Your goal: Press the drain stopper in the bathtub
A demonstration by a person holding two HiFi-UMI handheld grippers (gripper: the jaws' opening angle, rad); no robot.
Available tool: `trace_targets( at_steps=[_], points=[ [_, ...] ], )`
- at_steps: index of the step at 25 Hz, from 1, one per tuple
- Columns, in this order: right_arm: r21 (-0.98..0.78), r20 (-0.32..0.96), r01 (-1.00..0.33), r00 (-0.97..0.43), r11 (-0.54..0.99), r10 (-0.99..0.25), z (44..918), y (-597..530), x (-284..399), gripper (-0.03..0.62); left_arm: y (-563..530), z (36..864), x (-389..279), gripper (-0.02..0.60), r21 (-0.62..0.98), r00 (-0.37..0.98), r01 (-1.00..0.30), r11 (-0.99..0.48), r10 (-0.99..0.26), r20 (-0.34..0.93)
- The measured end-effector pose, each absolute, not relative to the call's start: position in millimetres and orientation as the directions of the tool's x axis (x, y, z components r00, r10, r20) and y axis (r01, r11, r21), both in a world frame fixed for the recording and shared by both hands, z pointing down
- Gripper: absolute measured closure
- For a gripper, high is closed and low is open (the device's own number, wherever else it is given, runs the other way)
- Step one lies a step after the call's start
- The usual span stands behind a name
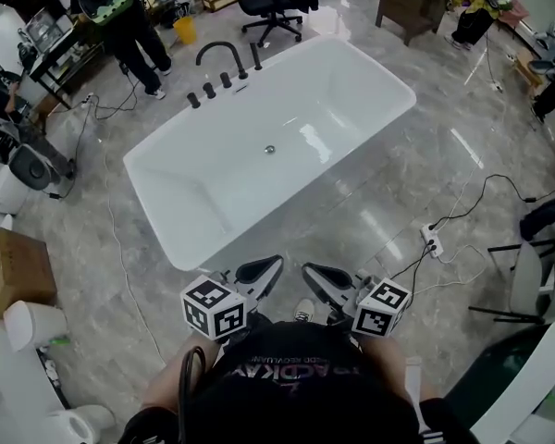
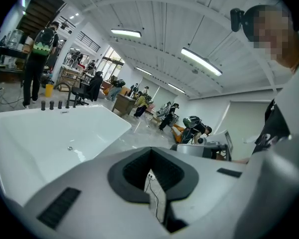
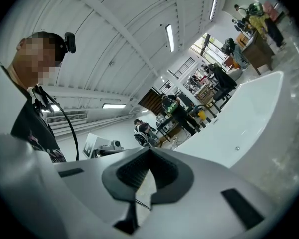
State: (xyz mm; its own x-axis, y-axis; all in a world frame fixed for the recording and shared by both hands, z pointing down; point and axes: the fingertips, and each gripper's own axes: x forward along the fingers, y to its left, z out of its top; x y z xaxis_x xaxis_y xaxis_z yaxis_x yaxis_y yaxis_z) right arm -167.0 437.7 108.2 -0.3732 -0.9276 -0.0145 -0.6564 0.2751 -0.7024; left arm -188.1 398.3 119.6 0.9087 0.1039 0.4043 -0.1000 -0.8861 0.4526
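A white freestanding bathtub stands on the grey marble floor ahead of me. Its small round metal drain stopper sits mid-bottom; the tub holds nothing else. A black faucet and knobs line the far rim. My left gripper and right gripper hang close to my chest, short of the tub's near rim, both shut with nothing in them. The left gripper view shows the drain stopper far off at the left. From the right gripper, that drain stopper lies far off at the right.
A power strip with cables lies on the floor right of the tub. A cardboard box and white equipment stand at the left. Beyond the tub are a black office chair, a wooden desk and several people.
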Motion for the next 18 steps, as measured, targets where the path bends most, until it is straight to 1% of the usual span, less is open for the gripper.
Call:
trace_targets(
  at_steps=[10, 14, 18],
  points=[
    [-0.711, -0.007, -0.659, -0.345, 0.247, -0.939, 113, 431, -136, 0.585, 386, 127, -166, 0.575, 0.499, 0.923, -0.125, -0.858, 0.084, 0.376],
    [-0.708, 0.012, -0.667, -0.337, 0.230, -0.942, 114, 417, -121, 0.585, 373, 132, -149, 0.575, 0.496, 0.920, -0.101, -0.863, 0.109, 0.376],
    [-0.707, 0.033, -0.681, -0.300, 0.190, -0.953, 117, 394, -95, 0.585, 348, 137, -123, 0.575, 0.489, 0.916, -0.068, -0.870, 0.140, 0.375]
  ],
)
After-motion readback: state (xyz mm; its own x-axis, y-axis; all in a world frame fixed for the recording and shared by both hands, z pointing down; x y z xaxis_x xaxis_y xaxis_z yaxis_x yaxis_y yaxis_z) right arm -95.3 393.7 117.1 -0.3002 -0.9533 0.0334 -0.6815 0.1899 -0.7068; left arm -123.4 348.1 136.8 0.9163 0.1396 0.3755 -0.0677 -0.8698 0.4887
